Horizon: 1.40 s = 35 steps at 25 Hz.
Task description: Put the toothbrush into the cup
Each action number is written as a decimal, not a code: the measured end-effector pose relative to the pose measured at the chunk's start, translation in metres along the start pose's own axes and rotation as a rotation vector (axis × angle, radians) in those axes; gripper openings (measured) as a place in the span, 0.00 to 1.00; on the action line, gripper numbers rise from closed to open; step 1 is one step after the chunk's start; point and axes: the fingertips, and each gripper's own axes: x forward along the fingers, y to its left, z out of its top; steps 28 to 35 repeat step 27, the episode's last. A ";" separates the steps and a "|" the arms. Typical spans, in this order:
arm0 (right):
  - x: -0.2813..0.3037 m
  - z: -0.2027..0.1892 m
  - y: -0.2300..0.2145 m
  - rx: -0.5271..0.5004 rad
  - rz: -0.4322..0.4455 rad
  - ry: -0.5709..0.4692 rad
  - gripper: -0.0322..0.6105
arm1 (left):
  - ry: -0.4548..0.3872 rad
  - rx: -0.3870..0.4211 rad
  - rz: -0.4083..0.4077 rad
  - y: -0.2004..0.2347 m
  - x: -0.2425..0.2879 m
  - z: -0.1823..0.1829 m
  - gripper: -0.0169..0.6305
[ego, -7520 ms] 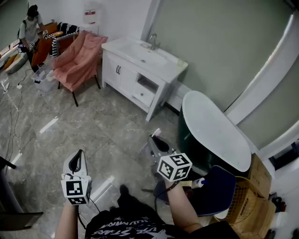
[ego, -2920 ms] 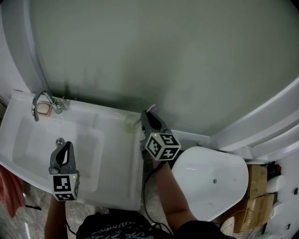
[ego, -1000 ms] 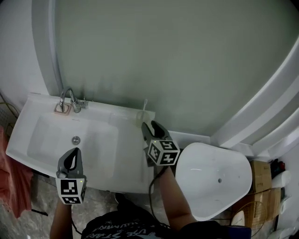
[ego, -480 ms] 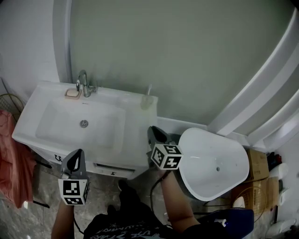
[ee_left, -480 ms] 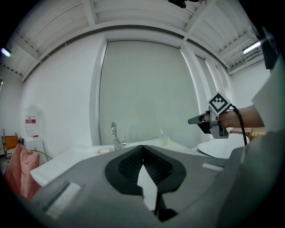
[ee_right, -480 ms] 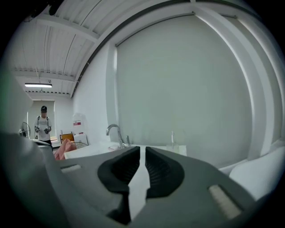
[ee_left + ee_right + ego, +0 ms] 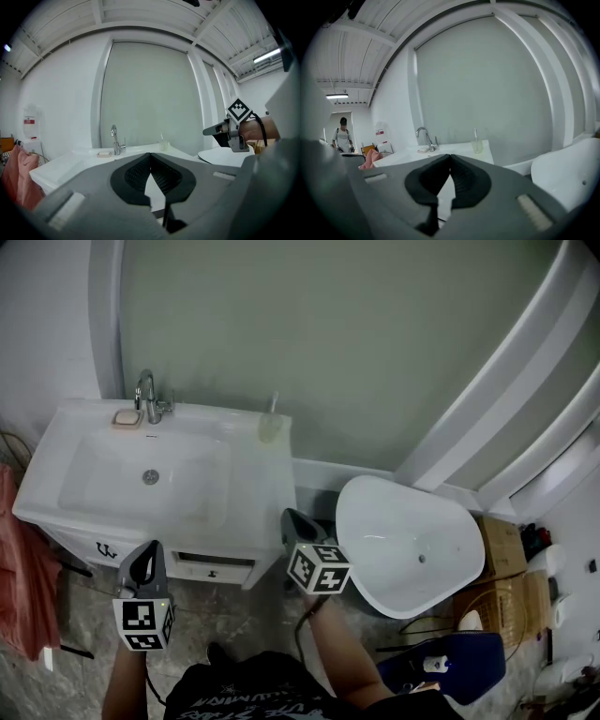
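Observation:
A pale translucent cup (image 7: pixel 270 429) stands at the back right corner of the white vanity top (image 7: pixel 248 484). The toothbrush (image 7: pixel 275 405) stands upright in it, head up. The cup (image 7: pixel 477 146) and toothbrush (image 7: pixel 476 133) also show far ahead in the right gripper view, and the cup (image 7: pixel 163 146) in the left gripper view. My right gripper (image 7: pixel 290 517) hangs in front of the vanity's right corner, well short of the cup. Its jaws have just been closing and are shut with nothing between them. My left gripper (image 7: pixel 148 553) is shut and empty before the vanity's front.
A chrome faucet (image 7: pixel 146 392) and a soap dish (image 7: pixel 125 417) sit behind the basin (image 7: pixel 150 476). A white bathtub (image 7: pixel 403 540) lies to the right, with a blue chair (image 7: pixel 441 667) and a basket (image 7: pixel 483 601) near it. A person (image 7: pixel 343 137) stands far off.
Both grippers have drawn back from the vanity toward me. The right jaws, open near the cup a second ago, have closed. The toothbrush stays in the cup.

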 end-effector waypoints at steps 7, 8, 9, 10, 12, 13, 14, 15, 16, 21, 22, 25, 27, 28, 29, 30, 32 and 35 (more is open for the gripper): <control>-0.026 -0.014 -0.016 0.004 0.044 0.043 0.05 | -0.002 0.016 0.031 -0.029 -0.008 0.005 0.04; -0.030 -0.015 -0.018 0.006 0.056 0.046 0.05 | 0.000 0.015 0.037 -0.035 -0.012 0.005 0.04; -0.035 -0.017 -0.020 0.008 0.067 0.047 0.05 | 0.003 0.014 0.042 -0.040 -0.015 0.005 0.04; -0.039 -0.017 -0.021 0.010 0.078 0.047 0.05 | 0.005 0.013 0.046 -0.046 -0.019 0.005 0.04; -0.051 -0.019 -0.023 0.012 0.097 0.044 0.05 | 0.005 0.015 0.057 -0.057 -0.027 0.006 0.04; -0.057 -0.020 -0.024 0.013 0.106 0.043 0.05 | 0.005 0.017 0.063 -0.062 -0.031 0.007 0.04; -0.063 -0.020 -0.025 0.013 0.116 0.043 0.05 | 0.008 0.016 0.068 -0.067 -0.035 0.008 0.04; -0.069 -0.021 -0.026 0.013 0.126 0.043 0.05 | 0.013 0.012 0.072 -0.072 -0.038 0.008 0.04; -0.075 -0.021 -0.027 0.012 0.136 0.043 0.05 | 0.018 0.007 0.076 -0.078 -0.041 0.009 0.04; -0.110 -0.022 -0.041 0.000 0.176 0.039 0.05 | 0.013 0.000 0.097 -0.113 -0.057 0.010 0.04; -0.117 -0.023 -0.044 -0.002 0.181 0.039 0.05 | 0.014 0.001 0.099 -0.121 -0.060 0.009 0.04; -0.136 -0.025 -0.055 -0.002 0.192 0.040 0.05 | 0.001 0.012 0.110 -0.145 -0.070 0.011 0.04; -0.149 -0.028 -0.062 0.004 0.201 0.042 0.05 | -0.003 0.015 0.116 -0.162 -0.077 0.011 0.04; -0.149 -0.028 -0.062 0.004 0.201 0.042 0.05 | -0.003 0.015 0.116 -0.162 -0.077 0.011 0.04; -0.149 -0.028 -0.062 0.004 0.201 0.042 0.05 | -0.003 0.015 0.116 -0.162 -0.077 0.011 0.04; -0.149 -0.028 -0.062 0.004 0.201 0.042 0.05 | -0.003 0.015 0.116 -0.162 -0.077 0.011 0.04; -0.149 -0.028 -0.062 0.004 0.201 0.042 0.05 | -0.003 0.015 0.116 -0.162 -0.077 0.011 0.04; -0.149 -0.028 -0.062 0.004 0.201 0.042 0.05 | -0.003 0.015 0.116 -0.162 -0.077 0.011 0.04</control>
